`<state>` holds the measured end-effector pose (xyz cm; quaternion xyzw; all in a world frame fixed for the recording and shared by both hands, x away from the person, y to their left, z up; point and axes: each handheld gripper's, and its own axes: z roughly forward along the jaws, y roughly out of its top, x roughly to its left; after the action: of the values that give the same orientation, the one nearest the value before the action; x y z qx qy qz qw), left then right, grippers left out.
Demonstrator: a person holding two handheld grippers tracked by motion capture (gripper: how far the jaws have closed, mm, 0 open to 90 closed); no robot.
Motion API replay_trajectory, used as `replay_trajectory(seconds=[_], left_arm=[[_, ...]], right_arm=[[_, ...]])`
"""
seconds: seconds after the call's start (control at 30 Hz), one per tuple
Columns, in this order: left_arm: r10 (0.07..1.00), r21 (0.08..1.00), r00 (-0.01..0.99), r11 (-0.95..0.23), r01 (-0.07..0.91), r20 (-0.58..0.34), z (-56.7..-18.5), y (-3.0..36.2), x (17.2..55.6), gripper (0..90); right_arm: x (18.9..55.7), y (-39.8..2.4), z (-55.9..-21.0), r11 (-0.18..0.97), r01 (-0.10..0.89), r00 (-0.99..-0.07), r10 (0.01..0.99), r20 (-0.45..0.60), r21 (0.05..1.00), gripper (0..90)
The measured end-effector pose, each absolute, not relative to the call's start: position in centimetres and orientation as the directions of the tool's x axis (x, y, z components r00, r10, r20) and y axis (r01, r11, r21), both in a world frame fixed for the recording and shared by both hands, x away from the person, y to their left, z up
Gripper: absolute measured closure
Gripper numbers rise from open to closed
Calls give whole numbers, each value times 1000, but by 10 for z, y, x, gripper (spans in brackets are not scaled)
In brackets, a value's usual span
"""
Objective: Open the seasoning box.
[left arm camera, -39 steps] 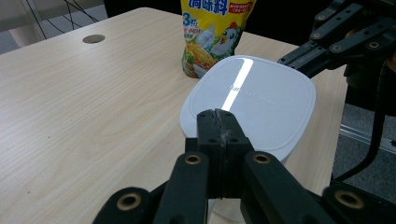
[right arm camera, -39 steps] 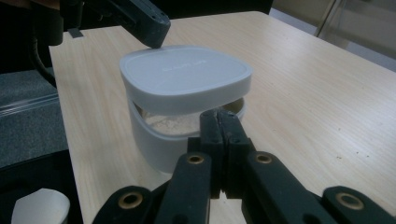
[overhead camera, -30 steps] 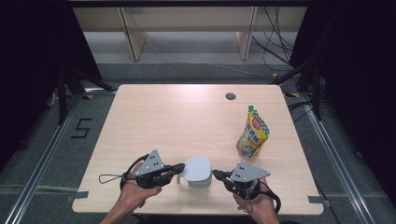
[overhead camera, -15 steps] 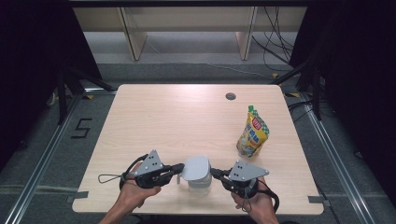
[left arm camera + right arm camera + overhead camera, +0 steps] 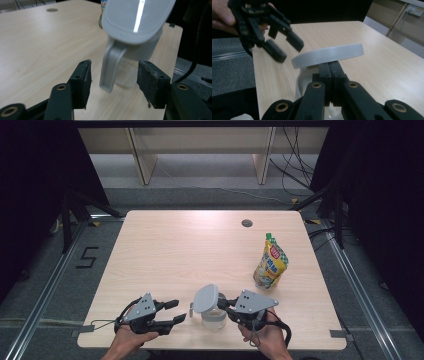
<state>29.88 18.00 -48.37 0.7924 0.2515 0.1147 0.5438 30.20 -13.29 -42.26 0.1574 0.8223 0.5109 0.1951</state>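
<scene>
Near edge of the tabletop [image 5: 165, 250]: two hands hold one pair of tongs each.

Left tongs [image 5: 176, 311]: located at the near left, pointing right toward the jug [image 5: 212, 315]. The jaws have just been opening and now stand apart. In the left gripper view the jug handle [image 5: 110, 68] stands in line with the gap but farther off; neither pad touches it. The left tongs are clear of the jug, with bare tabletop between them in the high view.

Right tongs [image 5: 225, 305]: located at the near right, pointing left. The jaws are pressed together. In the right gripper view they meet just under the near edge of the lid [image 5: 328, 55]; whether lid material is pinched between them cannot be told, as the contact point is hidden by the lid.

Jug: a clear-walled container with a grey upper band stands upright on the tabletop near its near edge, between the two tongs and closer to the right ones. The grey lid is tilted up, raised on the left side.

Farther right: a yellow stand-up pouch [image 5: 270, 262] with a green cap stands upright, well apart from the jug.

Far side: a round cable hole [image 5: 247, 223] lies in the tabletop, right of centre.
</scene>
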Motion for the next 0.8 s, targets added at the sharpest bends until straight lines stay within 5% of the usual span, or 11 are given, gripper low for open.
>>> replay_trajectory(seconds=[0.37, 0.6, 0.8], left_arm=[[571, 888, 812, -305, 344, -119, -500, 182, 292, 349], [566, 878, 814, -315, 361, -131, -501, 180, 289, 314], [590, 863, 801, -348, 367, -103, -502, 184, 285, 296]], right_arm=[[300, -100, -415, 446, 21, -897, 403, -180, 895, 899], [300, -116, -415, 417, 36, -879, 446, -170, 908, 877], [301, -145, -424, 379, 65, -816, 552, -169, 923, 718]])
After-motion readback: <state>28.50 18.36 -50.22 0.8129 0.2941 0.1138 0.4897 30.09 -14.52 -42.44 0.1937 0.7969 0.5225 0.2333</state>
